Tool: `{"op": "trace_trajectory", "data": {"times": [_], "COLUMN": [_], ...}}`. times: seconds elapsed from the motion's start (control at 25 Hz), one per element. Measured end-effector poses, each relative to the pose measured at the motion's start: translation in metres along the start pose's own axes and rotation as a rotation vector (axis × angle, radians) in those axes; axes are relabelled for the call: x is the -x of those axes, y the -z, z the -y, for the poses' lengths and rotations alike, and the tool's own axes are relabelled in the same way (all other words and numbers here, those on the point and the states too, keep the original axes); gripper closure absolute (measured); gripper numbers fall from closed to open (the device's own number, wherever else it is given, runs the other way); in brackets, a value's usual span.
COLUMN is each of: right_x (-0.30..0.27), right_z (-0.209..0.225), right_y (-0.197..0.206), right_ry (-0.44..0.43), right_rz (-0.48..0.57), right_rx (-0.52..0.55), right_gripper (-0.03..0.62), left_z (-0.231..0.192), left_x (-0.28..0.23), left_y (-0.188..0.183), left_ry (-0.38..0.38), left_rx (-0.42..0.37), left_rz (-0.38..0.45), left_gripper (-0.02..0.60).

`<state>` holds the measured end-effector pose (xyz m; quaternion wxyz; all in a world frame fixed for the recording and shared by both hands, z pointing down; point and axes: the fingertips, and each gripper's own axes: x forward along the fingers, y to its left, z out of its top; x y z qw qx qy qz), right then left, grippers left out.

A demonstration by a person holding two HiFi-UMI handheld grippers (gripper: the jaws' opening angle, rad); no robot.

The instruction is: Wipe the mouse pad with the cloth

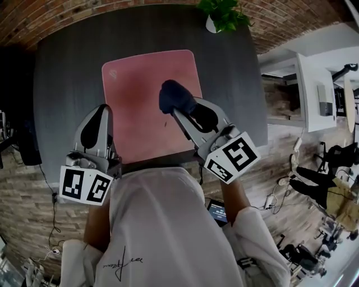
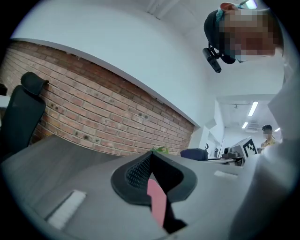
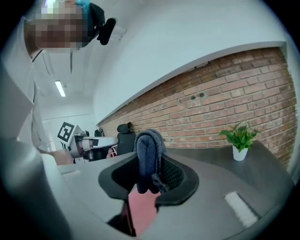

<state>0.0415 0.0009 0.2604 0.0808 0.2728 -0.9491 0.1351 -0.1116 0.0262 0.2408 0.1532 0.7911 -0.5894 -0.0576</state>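
Observation:
A pink mouse pad [image 1: 140, 106] lies on the dark grey table [image 1: 61, 84]. My right gripper [image 1: 179, 112] hovers over the pad's right half, shut on a bunched dark blue cloth [image 1: 175, 96]. In the right gripper view the cloth [image 3: 149, 157] stands folded between the jaws, with pink pad [image 3: 143, 206] showing below. My left gripper [image 1: 101, 111] sits at the pad's left edge, shut with nothing in it. In its own view the left gripper [image 2: 151, 157] has its tips together over a pink strip of pad [image 2: 157, 201], and the cloth [image 2: 194, 153] shows to the right.
A potted green plant [image 1: 223, 15] stands at the table's far edge, right of the pad; it also shows as the plant [image 3: 240, 140] by the brick wall. A black office chair [image 2: 23, 112] is at the table's left. Desks and chairs stand on the floor to the right.

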Motion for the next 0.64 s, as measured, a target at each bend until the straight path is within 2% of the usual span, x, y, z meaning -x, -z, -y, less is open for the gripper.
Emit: {"op": "trace_trajectory", "data": {"times": [0.24,0.36,0.64], "right_x": [0.010,0.015,0.013], "right_z": [-0.007,-0.011,-0.008], "right_y": [-0.015,-0.021,-0.010], "right_ry": [0.041,0.047,0.037], "right_rz": [0.038,0.047,0.048], "right_rx": [0.039,0.045,0.072], "right_gripper": [0.487,0.487,0.487], "left_z": [0.003,0.012,0.018], "left_x": [0.005,0.008,-0.001], "left_y": [-0.017,-0.024,-0.008], "left_ry": [-0.023,-0.016,0.009], "left_rx": [0.004,-0.015,-0.025], "left_rz": [0.064,0.068,0.063], "left_gripper": [0.561,0.561,0.561]}}
